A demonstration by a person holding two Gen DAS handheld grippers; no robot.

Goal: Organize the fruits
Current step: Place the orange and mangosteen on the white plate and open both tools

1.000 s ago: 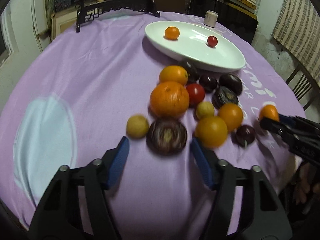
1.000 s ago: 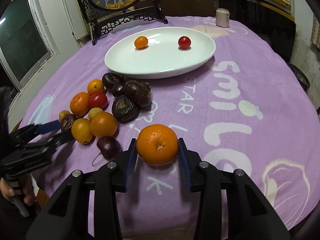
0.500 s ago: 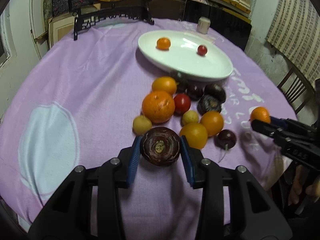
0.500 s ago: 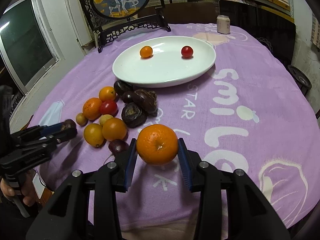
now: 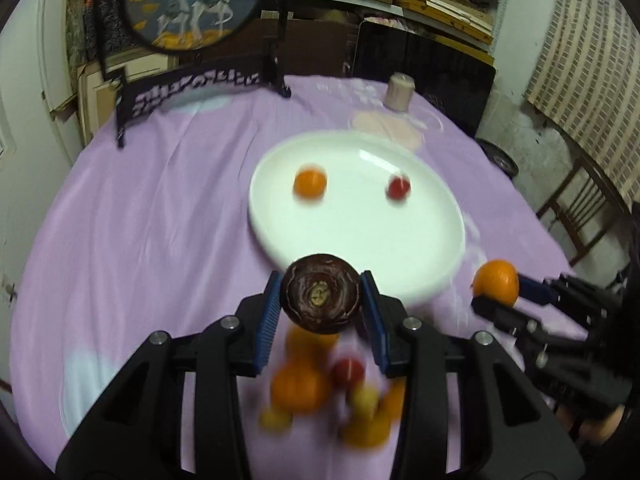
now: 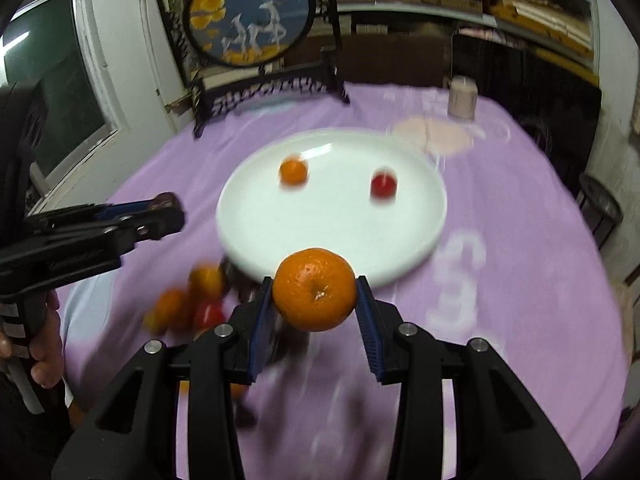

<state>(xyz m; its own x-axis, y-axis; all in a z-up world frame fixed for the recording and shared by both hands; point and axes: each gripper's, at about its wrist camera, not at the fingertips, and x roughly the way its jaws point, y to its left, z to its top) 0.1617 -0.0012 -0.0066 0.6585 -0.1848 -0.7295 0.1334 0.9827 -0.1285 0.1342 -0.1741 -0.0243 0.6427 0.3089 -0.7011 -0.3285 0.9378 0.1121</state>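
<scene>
My left gripper (image 5: 320, 300) is shut on a dark purple round fruit (image 5: 319, 298), held in the air just before the near rim of the white plate (image 5: 360, 240). My right gripper (image 6: 316, 292) is shut on an orange (image 6: 315, 289), also raised near the plate's (image 6: 280, 232) near rim. The plate holds a small orange fruit (image 5: 309, 183) and a small red fruit (image 5: 398, 188). The pile of loose fruits (image 5: 320, 392) lies blurred on the purple cloth below my left gripper. The right gripper with its orange (image 5: 496, 288) shows at right in the left wrist view.
A round purple tablecloth (image 5: 140, 240) covers the table. A dark framed round picture on a stand (image 5: 192, 4) and a small beige cup (image 5: 399, 92) stand at the far edge. A wooden chair (image 5: 580, 208) is at the right.
Both grippers have lifted with their fruits and moved forward toward the plate. The left gripper closed on the dark purple fruit about a second ago. The loose pile now lies below and behind.
</scene>
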